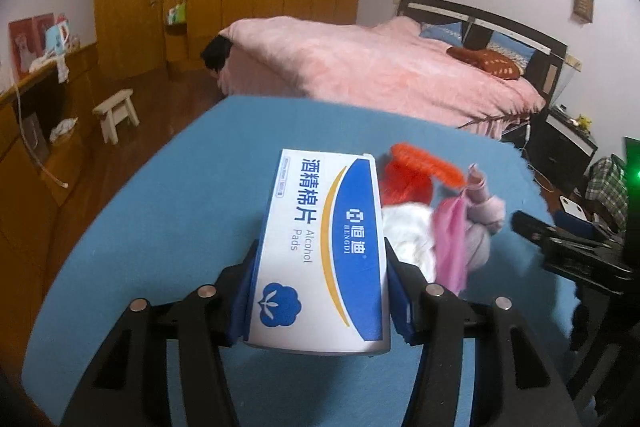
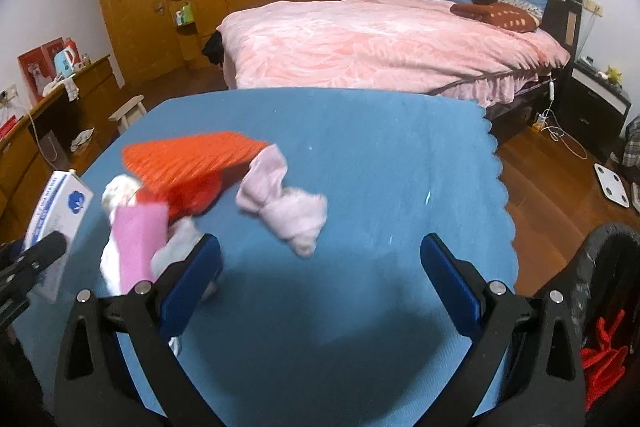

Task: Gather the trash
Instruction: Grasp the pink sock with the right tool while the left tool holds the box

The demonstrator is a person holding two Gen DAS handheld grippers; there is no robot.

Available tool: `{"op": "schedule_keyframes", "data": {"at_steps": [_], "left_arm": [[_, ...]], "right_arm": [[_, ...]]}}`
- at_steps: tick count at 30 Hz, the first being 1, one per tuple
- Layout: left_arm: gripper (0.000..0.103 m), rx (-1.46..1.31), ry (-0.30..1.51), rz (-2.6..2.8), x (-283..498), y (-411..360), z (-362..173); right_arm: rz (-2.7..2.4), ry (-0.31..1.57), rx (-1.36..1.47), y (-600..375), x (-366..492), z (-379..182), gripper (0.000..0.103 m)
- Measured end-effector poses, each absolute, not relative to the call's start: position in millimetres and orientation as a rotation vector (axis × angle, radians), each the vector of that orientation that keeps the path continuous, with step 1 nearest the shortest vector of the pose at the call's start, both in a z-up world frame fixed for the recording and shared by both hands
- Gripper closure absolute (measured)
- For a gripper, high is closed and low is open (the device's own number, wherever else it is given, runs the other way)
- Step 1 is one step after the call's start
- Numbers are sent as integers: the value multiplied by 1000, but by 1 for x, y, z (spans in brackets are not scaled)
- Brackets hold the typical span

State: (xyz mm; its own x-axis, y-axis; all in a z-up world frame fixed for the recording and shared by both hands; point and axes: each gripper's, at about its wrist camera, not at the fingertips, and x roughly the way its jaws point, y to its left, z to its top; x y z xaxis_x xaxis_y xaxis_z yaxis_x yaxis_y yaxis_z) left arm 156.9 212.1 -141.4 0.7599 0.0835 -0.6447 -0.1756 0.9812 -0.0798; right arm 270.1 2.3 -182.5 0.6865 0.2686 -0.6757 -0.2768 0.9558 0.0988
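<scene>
Jaws of the left gripper (image 1: 320, 267) are clamped on a box (image 1: 322, 247) of alcohol pads held above the blue table (image 1: 160, 227); the right gripper (image 2: 320, 267) stands wide apart, holding nothing. Beyond lie a white wad (image 2: 120, 195), a pink wrapper (image 2: 138, 239), an orange bag (image 2: 188, 167) and a pale pink rag (image 2: 288, 207), and farther back, a bed (image 2: 380, 43).

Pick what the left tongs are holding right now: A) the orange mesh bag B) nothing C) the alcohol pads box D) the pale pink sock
C. In the left wrist view the left tongs are shut on the alcohol pads box, their blue pads pressed against both of its sides, while the orange mesh bag and the pale pink sock lie loose on the blue table cover.
</scene>
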Motion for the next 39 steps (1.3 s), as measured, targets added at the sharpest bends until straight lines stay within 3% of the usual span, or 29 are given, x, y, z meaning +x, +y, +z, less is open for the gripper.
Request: {"op": "schedule_keyframes", "data": {"at_steps": [11, 13, 15, 18, 19, 39], "left_arm": [[48, -135, 683, 139, 207, 207, -137], [48, -135, 688, 138, 210, 206, -138], [48, -136, 693, 138, 211, 204, -140], [48, -136, 694, 140, 211, 202, -140], [48, -135, 694, 140, 211, 202, -139], [47, -106, 634, 65, 190, 150, -92]], "right_arm": [[323, 826, -15, 20, 305, -198, 9], [338, 842, -16, 22, 307, -200, 28], [353, 867, -18, 24, 310, -203, 33], [397, 885, -6, 25, 310, -204, 59], [404, 887, -5, 26, 309, -204, 62], [373, 737, 91, -35, 254, -124, 63]]}}
